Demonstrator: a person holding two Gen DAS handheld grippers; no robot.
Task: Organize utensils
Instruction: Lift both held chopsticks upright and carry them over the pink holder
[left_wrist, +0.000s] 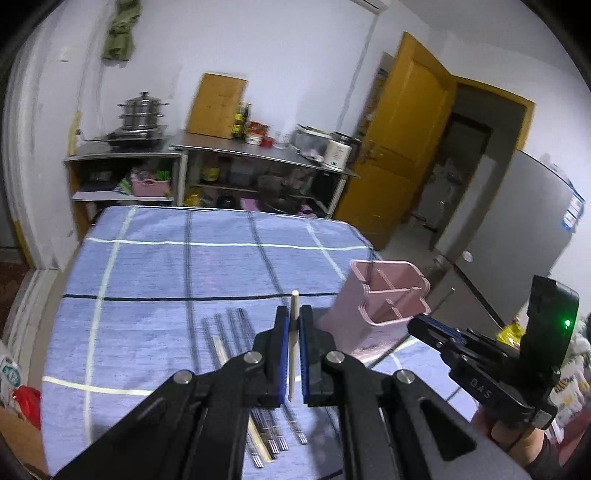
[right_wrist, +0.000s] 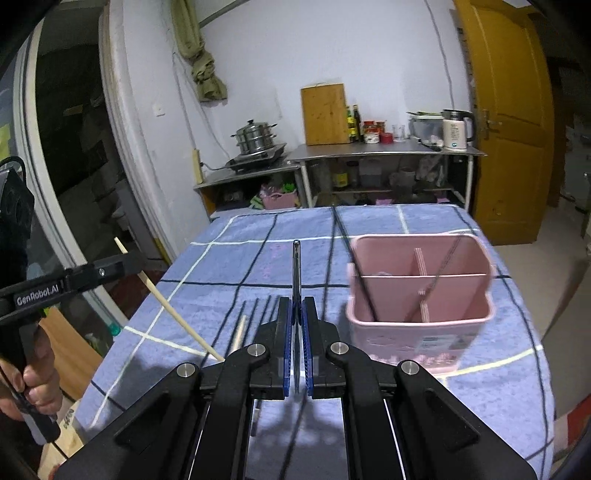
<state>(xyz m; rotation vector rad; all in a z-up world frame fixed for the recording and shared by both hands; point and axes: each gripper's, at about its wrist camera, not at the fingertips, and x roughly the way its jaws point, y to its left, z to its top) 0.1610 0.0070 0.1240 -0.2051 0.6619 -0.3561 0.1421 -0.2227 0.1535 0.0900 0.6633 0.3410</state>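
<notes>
My left gripper (left_wrist: 294, 314) is shut on a wooden chopstick (left_wrist: 293, 343), held above the table; the same chopstick shows in the right wrist view (right_wrist: 173, 314). My right gripper (right_wrist: 296, 306) is shut on a metal chopstick (right_wrist: 296, 269) that points forward. A pink utensil holder (right_wrist: 419, 295) with dividers stands on the table to the right and holds some metal chopsticks; it also shows in the left wrist view (left_wrist: 376, 306). Several metal chopsticks (left_wrist: 236, 332) and one wooden chopstick (left_wrist: 221, 350) lie on the blue checked cloth (left_wrist: 184, 273) below the grippers.
The table ends close on the left and right. Beyond it stand steel shelves (right_wrist: 369, 155) with a steamer pot (right_wrist: 255, 138), a cutting board, bottles and a kettle (right_wrist: 456, 129). A yellow door (right_wrist: 509, 122) is at the right, a grey fridge (left_wrist: 517, 229) beside it.
</notes>
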